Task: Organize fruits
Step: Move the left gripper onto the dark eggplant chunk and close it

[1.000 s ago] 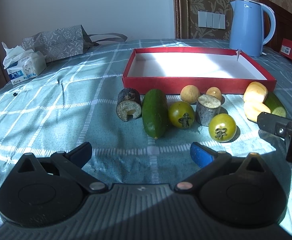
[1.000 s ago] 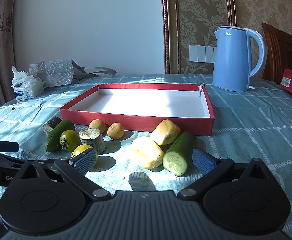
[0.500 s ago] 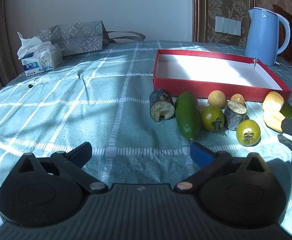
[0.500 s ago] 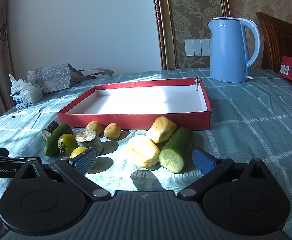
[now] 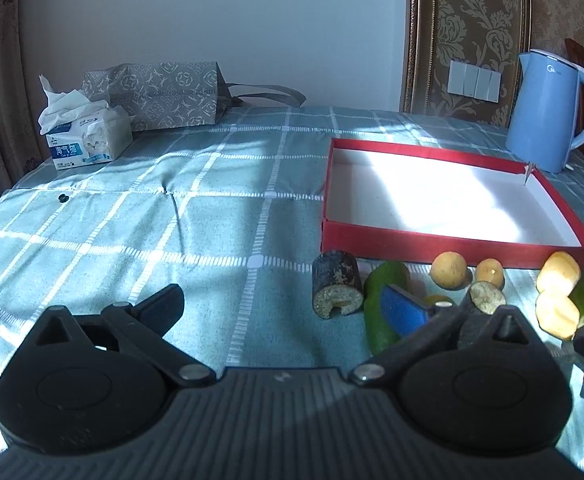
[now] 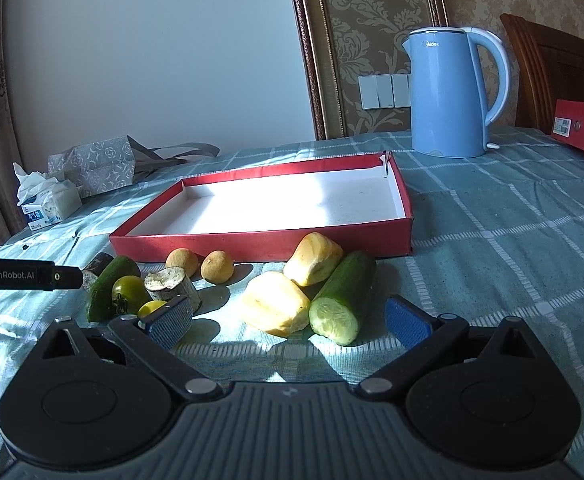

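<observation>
Now both grippers hang low over the checked cloth [image 5: 212, 216] with their jaws wide apart and nothing between them.

From the left gripper [image 5: 282, 306], far ahead and left of its jaws, sit a tissue pack [image 5: 88, 140] and a grey bag [image 5: 160, 94]. Just ahead, inside the span toward the right finger, a dark cut stub [image 5: 336, 289] stands on the cloth. The right finger's blue pad overlaps a whole cucumber [image 5: 379, 304]. Right of that jaw lie two small brown fruits [image 5: 449, 270], then two yellow pieces [image 5: 557, 298]. The red tray [image 5: 443, 242] lies beyond them, ahead and to the right.

From the right gripper [image 6: 288, 322], left of its left finger are the whole cucumber, a green tomato [image 6: 130, 290] and a pale cut stub [image 6: 170, 282]; a second tomato [image 6: 152, 308] peeks out behind that pad. Between the jaws and just ahead lie the yellow pieces and a cut cucumber [image 6: 343, 300], touching one another. The tray lies straight beyond, a blue kettle [image 6: 449, 92] farther right.
</observation>
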Motion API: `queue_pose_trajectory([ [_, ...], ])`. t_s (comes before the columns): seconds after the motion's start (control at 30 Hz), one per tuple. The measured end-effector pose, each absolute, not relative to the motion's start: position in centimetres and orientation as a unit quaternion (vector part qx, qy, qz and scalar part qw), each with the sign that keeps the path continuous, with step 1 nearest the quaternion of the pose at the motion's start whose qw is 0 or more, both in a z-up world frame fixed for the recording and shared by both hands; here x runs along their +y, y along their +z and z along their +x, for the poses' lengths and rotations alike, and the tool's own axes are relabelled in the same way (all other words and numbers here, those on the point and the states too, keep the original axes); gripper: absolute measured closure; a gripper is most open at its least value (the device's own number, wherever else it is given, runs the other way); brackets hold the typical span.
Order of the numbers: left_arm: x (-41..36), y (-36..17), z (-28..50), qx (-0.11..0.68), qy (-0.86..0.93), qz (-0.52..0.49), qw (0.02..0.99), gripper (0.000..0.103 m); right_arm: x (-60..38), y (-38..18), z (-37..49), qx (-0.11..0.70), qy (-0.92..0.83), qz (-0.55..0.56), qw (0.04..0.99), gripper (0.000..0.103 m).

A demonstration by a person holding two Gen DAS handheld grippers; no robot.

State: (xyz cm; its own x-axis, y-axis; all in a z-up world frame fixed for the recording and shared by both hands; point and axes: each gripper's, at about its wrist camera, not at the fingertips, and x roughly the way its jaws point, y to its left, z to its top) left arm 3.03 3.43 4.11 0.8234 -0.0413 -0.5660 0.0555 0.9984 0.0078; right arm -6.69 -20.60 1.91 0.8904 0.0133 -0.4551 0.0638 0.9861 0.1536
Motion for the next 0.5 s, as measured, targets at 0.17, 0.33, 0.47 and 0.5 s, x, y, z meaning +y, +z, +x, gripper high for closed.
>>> queue_pose_trajectory([
  [0.17, 3.7, 4.7, 5.8, 0.311, -0.007, 0.013, 0.950, 0.000, -20.7, 1.9, -6.7, 0.232, -0.014, 0.085, 0.969, 0.000],
  [0.33, 3.3, 3.7, 8.1, 0.353, -0.017, 0.022, 0.935, 0.000, -20.7, 1.9, -6.8, 0.230, -0.013, 0.086, 0.969, 0.000],
  [0.47, 3.8, 3.2, 8.8, 0.374, -0.034, 0.001, 0.927, 0.000, -20.7, 1.9, -6.7, 0.232, -0.011, 0.086, 0.969, 0.000],
  [0.5, 4.0, 3.2, 8.9, 0.379, -0.040, -0.002, 0.925, 0.000, -20.7, 1.9, -6.7, 0.233, -0.010, 0.086, 0.969, 0.000],
])
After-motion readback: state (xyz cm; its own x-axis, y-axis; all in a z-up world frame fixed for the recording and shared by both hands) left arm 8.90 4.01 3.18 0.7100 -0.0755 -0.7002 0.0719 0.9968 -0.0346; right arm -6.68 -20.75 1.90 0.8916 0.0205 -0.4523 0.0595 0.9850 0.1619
